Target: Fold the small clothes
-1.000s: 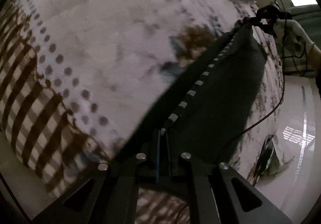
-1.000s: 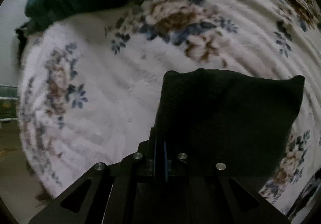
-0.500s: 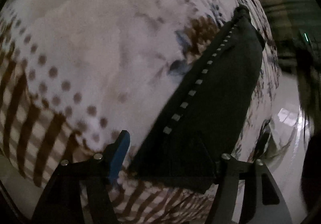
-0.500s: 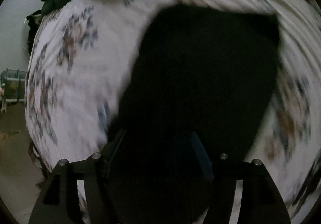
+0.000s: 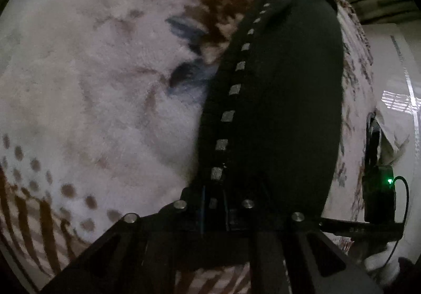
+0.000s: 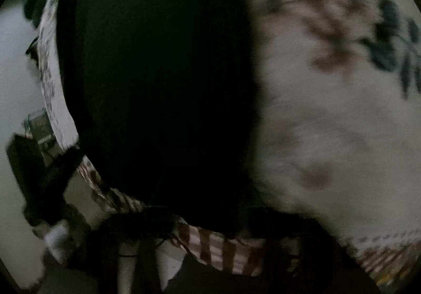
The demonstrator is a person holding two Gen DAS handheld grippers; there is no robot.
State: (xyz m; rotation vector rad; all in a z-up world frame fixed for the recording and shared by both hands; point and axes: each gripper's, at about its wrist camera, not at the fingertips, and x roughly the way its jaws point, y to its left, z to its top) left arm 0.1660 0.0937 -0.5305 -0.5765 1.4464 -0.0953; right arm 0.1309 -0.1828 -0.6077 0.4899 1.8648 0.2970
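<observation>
- A dark garment [image 5: 284, 99] lies flat on a pale fluffy blanket [image 5: 105, 78] printed with brown and blue flowers, running from the near edge away toward the far side.
- A row of small light squares [image 5: 235, 89] runs along the garment's left edge, like a trim.
- The left tongs [image 5: 213, 203] have just been closing; their jaws are now nearly together and pinch the near left corner of the garment, right at the end of that trim.
- The blanket's near border carries brown dots [image 5: 68, 190] and brown stripes [image 5: 47, 217].
- To the right of the garment, past the blanket's edge, stands a dark device with a green light [image 5: 389, 181] and a thin cable [image 5: 404, 196].
- The right wrist view is heavily blurred. The garment [image 6: 163, 78] fills most of it as a black mass, with the flowered blanket [image 6: 329, 115] to its right and the striped border [image 6: 218, 249] near the bottom.
- The right tongs [image 6: 208, 217] are lost in the dark and blur at the garment's near edge. Their jaws have just been closing to nearly together, and I cannot tell whether any cloth is caught between them.
</observation>
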